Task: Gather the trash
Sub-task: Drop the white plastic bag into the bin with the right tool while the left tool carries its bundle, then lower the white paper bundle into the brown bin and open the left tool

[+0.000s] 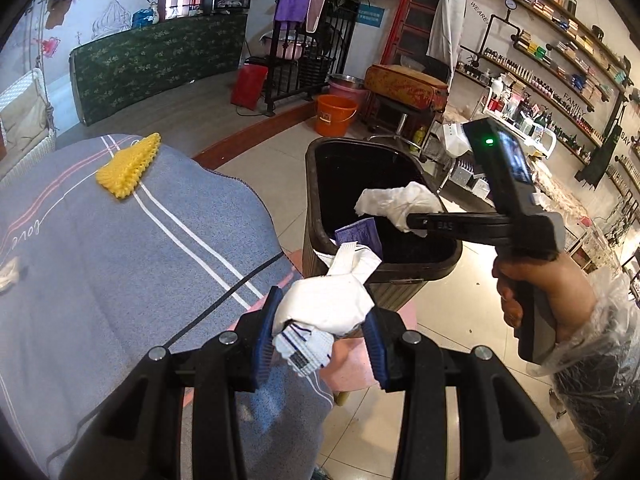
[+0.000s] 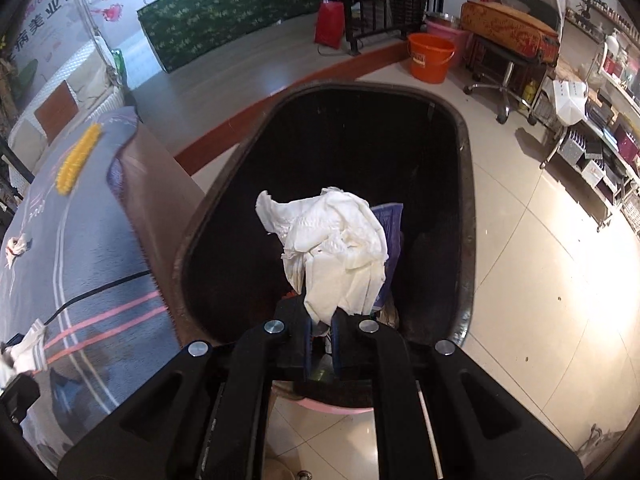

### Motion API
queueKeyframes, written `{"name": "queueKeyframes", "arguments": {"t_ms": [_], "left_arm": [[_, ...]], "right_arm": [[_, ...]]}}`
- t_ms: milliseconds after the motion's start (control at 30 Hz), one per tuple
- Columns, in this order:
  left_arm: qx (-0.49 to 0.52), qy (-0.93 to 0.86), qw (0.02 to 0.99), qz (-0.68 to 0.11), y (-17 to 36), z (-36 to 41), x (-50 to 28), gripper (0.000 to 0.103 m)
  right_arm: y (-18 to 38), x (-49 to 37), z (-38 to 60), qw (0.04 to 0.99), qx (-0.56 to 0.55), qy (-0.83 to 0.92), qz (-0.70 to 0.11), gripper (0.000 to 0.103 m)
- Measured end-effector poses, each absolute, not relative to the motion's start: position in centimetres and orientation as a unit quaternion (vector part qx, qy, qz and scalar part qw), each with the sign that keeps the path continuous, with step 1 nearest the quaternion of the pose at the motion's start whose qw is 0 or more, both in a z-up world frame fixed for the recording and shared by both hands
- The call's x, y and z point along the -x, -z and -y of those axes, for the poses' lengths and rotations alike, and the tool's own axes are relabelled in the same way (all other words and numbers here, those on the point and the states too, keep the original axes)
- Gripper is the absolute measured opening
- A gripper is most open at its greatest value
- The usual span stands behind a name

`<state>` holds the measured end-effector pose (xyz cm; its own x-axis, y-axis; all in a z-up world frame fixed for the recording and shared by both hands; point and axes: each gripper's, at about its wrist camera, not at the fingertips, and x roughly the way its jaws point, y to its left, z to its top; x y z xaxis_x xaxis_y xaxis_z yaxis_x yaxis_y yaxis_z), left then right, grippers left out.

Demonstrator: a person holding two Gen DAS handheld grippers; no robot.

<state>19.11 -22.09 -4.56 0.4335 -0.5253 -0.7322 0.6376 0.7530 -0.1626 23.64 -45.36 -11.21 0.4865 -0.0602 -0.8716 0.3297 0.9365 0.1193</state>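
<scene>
Left gripper (image 1: 320, 332) clamps white packet (image 1: 324, 304); grey blanket (image 1: 120, 248), tiled floor (image 1: 460, 312).

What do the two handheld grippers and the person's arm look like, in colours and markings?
Both grippers are black plastic with round silver screws and blue ribbed pads on the fingers. The right gripper, seen from the left wrist view, has a grey pistol-style handle, a small green light and a small screen. The hand is bare; crinkled clear plastic covers the forearm.
</scene>
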Motion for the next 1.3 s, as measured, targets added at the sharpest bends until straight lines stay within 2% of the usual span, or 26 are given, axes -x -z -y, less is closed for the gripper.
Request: {"name": "queueKeyframes", "arguments": {"t_ms": [200, 267, 300, 333, 367, 400, 433, 667, 867, 1300], "left_arm": [[-0.079, 0.346, 0.840, -0.410, 4.8, 22.8, -19.5, 0.039], [-0.082, 0.346, 0.839, -0.412, 5.0, 23.0, -19.5, 0.039], [-0.083, 0.345, 0.839, -0.413, 5.0, 23.2, -19.6, 0.039], [-0.083, 0.345, 0.838, -0.413, 5.1, 23.3, -19.6, 0.039], [-0.084, 0.346, 0.838, -0.414, 5.1, 23.4, -19.6, 0.039], [-0.086, 0.347, 0.837, -0.414, 5.1, 23.6, -19.6, 0.039], [-0.088, 0.347, 0.837, -0.414, 5.1, 23.8, -19.6, 0.039], [-0.098, 0.353, 0.832, -0.416, 5.3, 24.8, -19.2, 0.039], [-0.106, 0.358, 0.829, -0.416, 5.2, 26.0, -19.1, 0.039], [-0.125, 0.388, 0.805, -0.431, 5.2, 31.6, -22.6, 0.039]], "right_arm": [[13.0, -25.2, 45.3, 0.831, -0.121, 0.124, -0.528, 0.008], [13.1, -25.3, 45.4, 0.825, -0.124, 0.127, -0.536, 0.011], [13.4, -25.3, 45.6, 0.820, -0.126, 0.131, -0.542, 0.018], [13.5, -25.3, 45.7, 0.818, -0.126, 0.135, -0.545, 0.034], [13.5, -25.2, 45.7, 0.816, -0.126, 0.139, -0.547, 0.045], [13.4, -25.1, 45.7, 0.818, -0.123, 0.143, -0.544, 0.068], [13.1, -24.9, 45.6, 0.822, -0.120, 0.147, -0.537, 0.076], [11.9, -23.4, 46.1, 0.840, -0.142, 0.143, -0.503, 0.076], [9.8, -20.9, 45.6, 0.868, -0.160, 0.162, -0.441, 0.077], [6.1, -13.6, 46.0, 0.902, -0.180, 0.197, -0.340, 0.082]]}}
